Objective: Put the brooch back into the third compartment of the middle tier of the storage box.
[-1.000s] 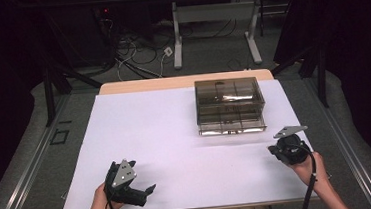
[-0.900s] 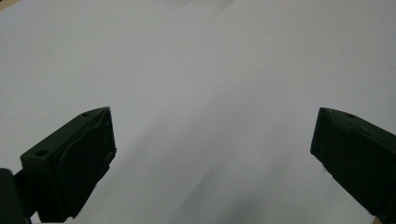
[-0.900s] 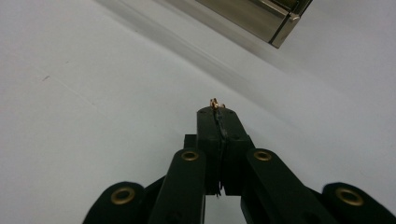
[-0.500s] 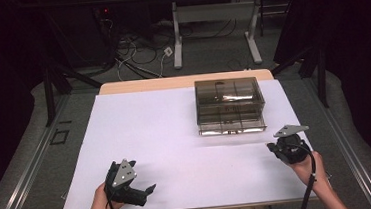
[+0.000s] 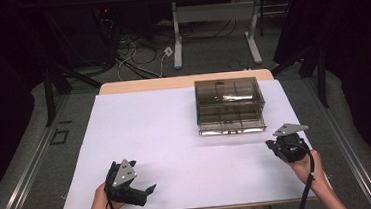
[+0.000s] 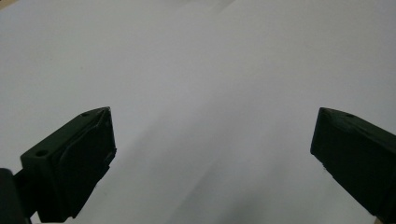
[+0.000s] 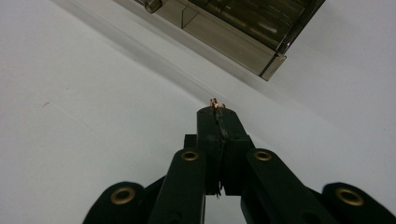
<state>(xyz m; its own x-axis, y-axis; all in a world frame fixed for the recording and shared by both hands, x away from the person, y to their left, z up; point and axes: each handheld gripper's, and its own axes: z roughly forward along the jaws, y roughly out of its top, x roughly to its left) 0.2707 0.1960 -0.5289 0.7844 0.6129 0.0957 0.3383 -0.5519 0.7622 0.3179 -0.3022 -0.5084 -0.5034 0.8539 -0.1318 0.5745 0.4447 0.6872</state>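
My right gripper [image 5: 270, 144] rests near the table's right edge, just in front of a smoky see-through compartment box [image 5: 230, 106]. Its jaws are pressed together in the right gripper view, where my right gripper [image 7: 218, 111] pinches a tiny brass-coloured part [image 7: 215, 102] that pokes out at the tips. The box's [image 7: 233, 25] front corner lies a short way beyond those tips. My left gripper [image 5: 143, 178] is held at the table's front left, and in the left gripper view my left gripper [image 6: 212, 135] stands open, jaws wide apart over bare white surface.
The white tabletop [image 5: 166, 136] stretches between the two hands, with a wooden strip [image 5: 147, 84] along its far edge. Behind the table stand a desk frame [image 5: 213, 32] and loose cables [image 5: 134, 56] on the floor.
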